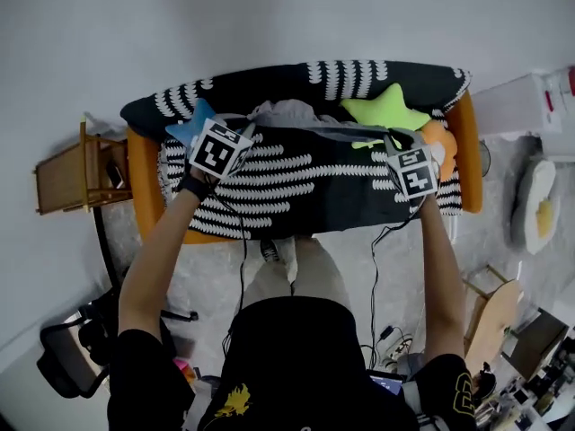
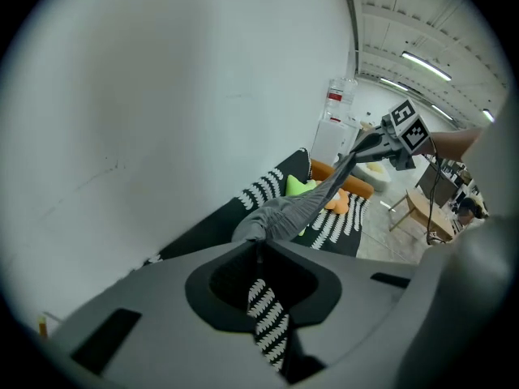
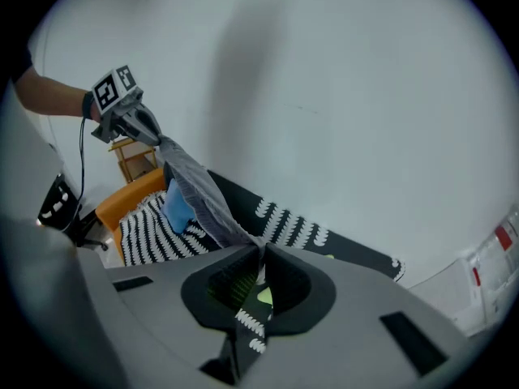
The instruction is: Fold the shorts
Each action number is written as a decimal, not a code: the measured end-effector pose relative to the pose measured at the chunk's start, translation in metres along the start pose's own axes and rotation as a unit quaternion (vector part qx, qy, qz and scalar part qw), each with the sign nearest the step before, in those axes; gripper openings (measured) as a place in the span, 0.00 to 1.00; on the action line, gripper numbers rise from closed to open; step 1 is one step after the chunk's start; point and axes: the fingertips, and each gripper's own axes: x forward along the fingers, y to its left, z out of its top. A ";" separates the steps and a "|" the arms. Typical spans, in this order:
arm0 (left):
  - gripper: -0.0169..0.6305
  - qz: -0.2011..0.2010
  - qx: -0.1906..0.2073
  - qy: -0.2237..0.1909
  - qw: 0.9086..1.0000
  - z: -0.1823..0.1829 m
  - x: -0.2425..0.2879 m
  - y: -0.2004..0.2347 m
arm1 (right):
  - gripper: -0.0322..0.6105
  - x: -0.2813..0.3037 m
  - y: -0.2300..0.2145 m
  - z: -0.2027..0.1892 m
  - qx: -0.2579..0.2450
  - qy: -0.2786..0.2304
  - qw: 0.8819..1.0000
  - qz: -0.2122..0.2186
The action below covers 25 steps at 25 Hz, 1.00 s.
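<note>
A plain white wall [image 1: 269, 16] stands behind an orange sofa [image 1: 139, 191], and the floor around it is grey. Over the seat and the back of the sofa lies a black blanket [image 1: 296, 191] with rows of white marks. The grey shorts [image 1: 301, 115] hang in the air above the back part of the seat, stretched in a line from one side to the other, with loose cloth bunched near the middle. On the sofa there are three star-shaped pillows: a green pillow [image 1: 388, 108] behind the shorts toward the right, a blue pillow [image 1: 191, 126] at the left end and an orange pillow [image 1: 440, 144] at the right end. A small wooden side table [image 1: 67, 176] stands just beside the left arm of the sofa. The left gripper [image 2: 258, 245] has its fingers closed on one end of the shorts. The right gripper [image 3: 261, 250] has its fingers closed on the other end.
</note>
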 end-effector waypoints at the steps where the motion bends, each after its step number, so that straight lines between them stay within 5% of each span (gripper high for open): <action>1: 0.08 -0.007 0.004 -0.001 1.000 -0.011 0.004 -0.005 | 0.11 0.002 0.008 -0.013 0.007 0.001 1.000 -0.004; 6: 0.08 -0.017 0.014 -0.003 1.000 -0.090 0.038 -0.017 | 0.12 0.032 0.068 -0.072 0.023 0.008 1.000 -0.017; 13: 0.08 -0.058 0.017 0.047 0.997 -0.212 0.109 -0.056 | 0.12 0.087 0.141 -0.192 0.065 0.061 0.996 -0.024; 25: 0.09 -0.099 -0.033 0.137 0.985 -0.410 0.150 -0.129 | 0.12 0.129 0.276 -0.347 0.194 0.132 0.972 -0.004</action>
